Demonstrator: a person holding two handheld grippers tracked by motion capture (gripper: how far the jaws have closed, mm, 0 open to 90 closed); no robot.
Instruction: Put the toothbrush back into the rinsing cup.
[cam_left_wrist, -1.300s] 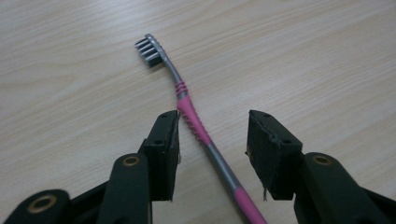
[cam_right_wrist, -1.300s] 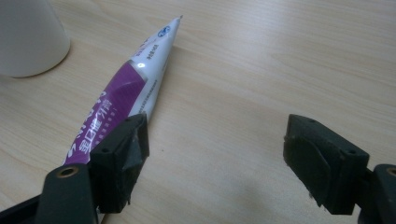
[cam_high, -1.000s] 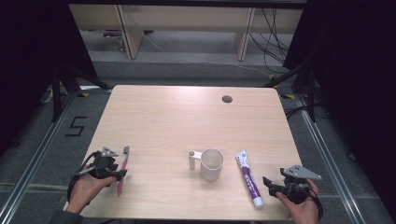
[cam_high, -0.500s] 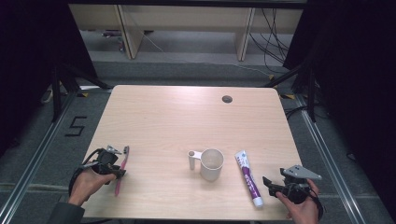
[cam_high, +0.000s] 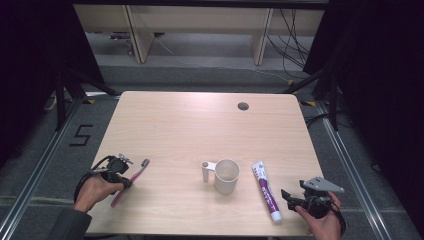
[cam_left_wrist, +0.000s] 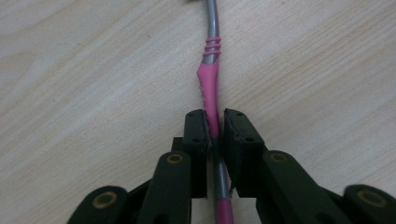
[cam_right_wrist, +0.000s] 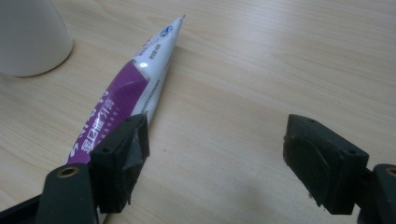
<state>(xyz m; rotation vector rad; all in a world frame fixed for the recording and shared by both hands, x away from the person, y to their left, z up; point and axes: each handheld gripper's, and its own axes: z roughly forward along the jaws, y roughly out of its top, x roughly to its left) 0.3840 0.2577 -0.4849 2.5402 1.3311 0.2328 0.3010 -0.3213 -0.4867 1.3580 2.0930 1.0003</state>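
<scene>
The left hand-held gripper (cam_left_wrist: 214, 128) has just been closing and now pinches the pink toothbrush (cam_left_wrist: 210, 88) lying on the desk (cam_high: 190, 125) at its near left corner; the right hand-held gripper (cam_right_wrist: 224, 154) gapes wide beside the toothpaste tube (cam_right_wrist: 126, 93).

One toothbrush (cam_high: 131, 181), one cup (cam_high: 226, 176), one tube (cam_high: 265, 190)
</scene>
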